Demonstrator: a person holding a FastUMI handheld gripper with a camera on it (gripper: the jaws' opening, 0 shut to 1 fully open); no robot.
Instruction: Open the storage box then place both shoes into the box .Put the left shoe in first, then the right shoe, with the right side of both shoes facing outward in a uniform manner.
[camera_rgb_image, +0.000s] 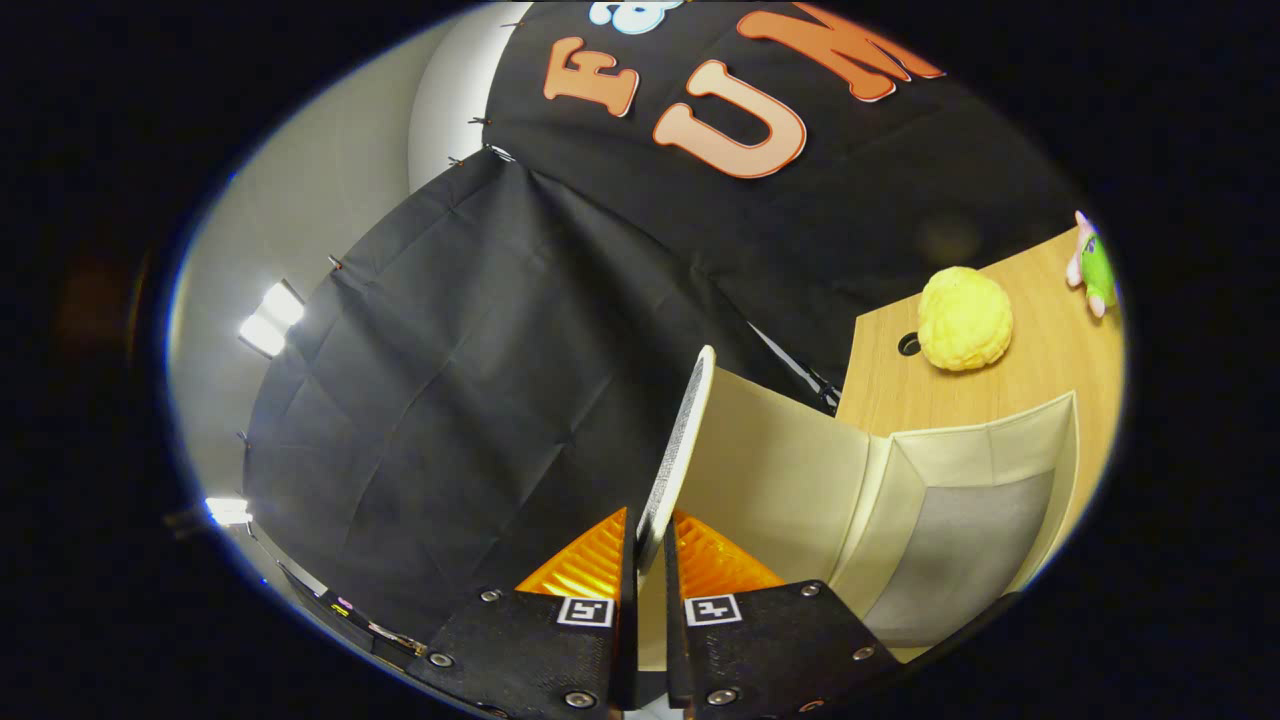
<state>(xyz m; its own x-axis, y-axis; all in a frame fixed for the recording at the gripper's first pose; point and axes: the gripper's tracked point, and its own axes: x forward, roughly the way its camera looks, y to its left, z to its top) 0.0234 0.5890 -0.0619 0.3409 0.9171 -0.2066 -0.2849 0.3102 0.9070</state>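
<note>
Hand-held gripper (650, 560) pinching the raised lid (678, 450) of one cream storage box (900, 490), box on wooden table (1040, 370), one yellow plush ball (965, 318) beyond, possibly one small toy (1092, 265) far right.

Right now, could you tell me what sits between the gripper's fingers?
The box's lid, edge-on, is pinched by the gripper in the gripper view.

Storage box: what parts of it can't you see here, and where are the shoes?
- Storage box: its base and front are cut off at the gripper view's edge and behind the fingers.
- Lid: seen edge-on, clamped in the gripper; its faces can't be made out.
- Shoes: can't tell where they are.
- Green toy beyond the yellow ball: too small and cut by the edge.
</note>
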